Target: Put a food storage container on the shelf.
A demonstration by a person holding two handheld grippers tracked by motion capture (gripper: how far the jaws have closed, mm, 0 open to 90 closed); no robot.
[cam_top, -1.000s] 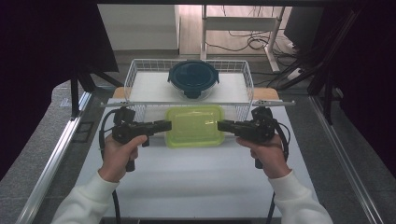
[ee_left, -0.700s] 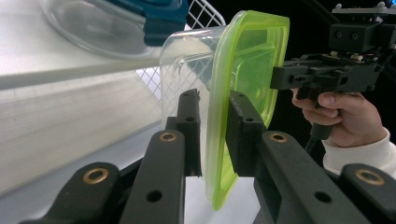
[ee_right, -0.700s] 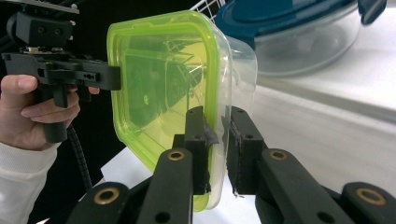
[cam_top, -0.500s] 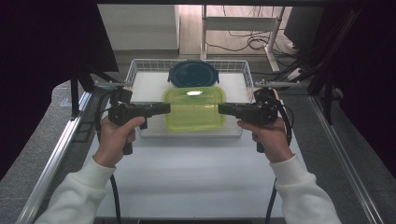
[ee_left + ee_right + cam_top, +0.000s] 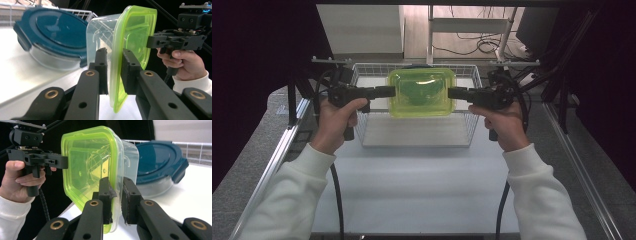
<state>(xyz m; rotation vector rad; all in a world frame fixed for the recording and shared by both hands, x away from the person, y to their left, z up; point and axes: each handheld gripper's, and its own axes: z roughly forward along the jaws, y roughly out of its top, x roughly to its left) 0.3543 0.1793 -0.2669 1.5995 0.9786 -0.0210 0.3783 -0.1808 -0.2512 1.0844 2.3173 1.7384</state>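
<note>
A clear rectangular container with a lime-green lid (image 5: 422,92) hangs in the air over the wire basket (image 5: 468,131). My left gripper (image 5: 392,91) is shut on its left rim and my right gripper (image 5: 451,93) is shut on its right rim. In the left gripper view the jaws pinch the lid's edge (image 5: 113,53), with the container (image 5: 135,32) on edge before them. The right gripper view has its jaws clamped on the opposite edge (image 5: 116,182) of the container (image 5: 87,162). A round glass container with a dark blue lid (image 5: 55,32) sits in the basket beneath and behind it.
The wire basket stands at the far end of the white table (image 5: 422,190). Its white floor (image 5: 417,131) lies bare in front of the blue-lidded container (image 5: 157,160). Metal rails (image 5: 277,155) run along both table sides. Cables trail from both grippers.
Both grippers have lifted the green-lidded container off the table in front of the basket and carried it away from the person, up over the basket and the blue-lidded container.
</note>
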